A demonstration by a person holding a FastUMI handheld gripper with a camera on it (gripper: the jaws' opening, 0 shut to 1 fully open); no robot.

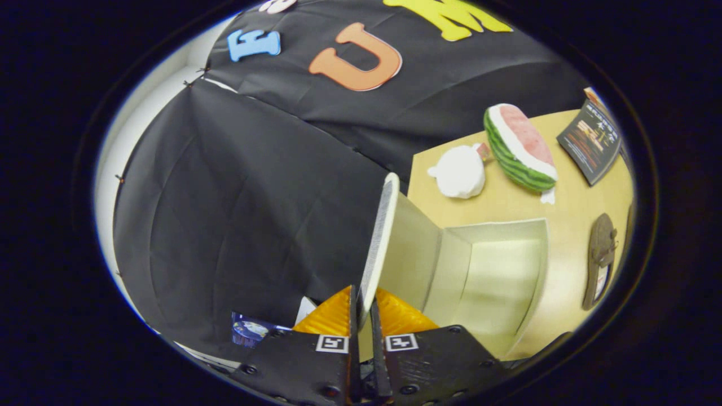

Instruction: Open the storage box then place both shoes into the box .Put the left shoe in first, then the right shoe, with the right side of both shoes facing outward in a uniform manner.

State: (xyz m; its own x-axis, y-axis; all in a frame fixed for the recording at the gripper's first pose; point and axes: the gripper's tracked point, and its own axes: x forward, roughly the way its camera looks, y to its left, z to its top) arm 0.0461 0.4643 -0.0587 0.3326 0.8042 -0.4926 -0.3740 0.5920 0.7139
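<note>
With your jaws pinching the lid (379,242) of the one box (496,276), it stands open and empty just ahead. You have one shoe (599,259) lying beyond the box on the tan bench (569,203), near one watermelon toy (522,149), one white toy (461,172) and one booklet (592,141). Black cloth (237,197) walls the booth.

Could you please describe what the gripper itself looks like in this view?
The gripper has two flat black body plates fastened with round screws. Each plate carries a small square black-and-white fiducial marker near its front edge. Two ribbed, wedge-shaped fingers project forward from the plates.
</note>
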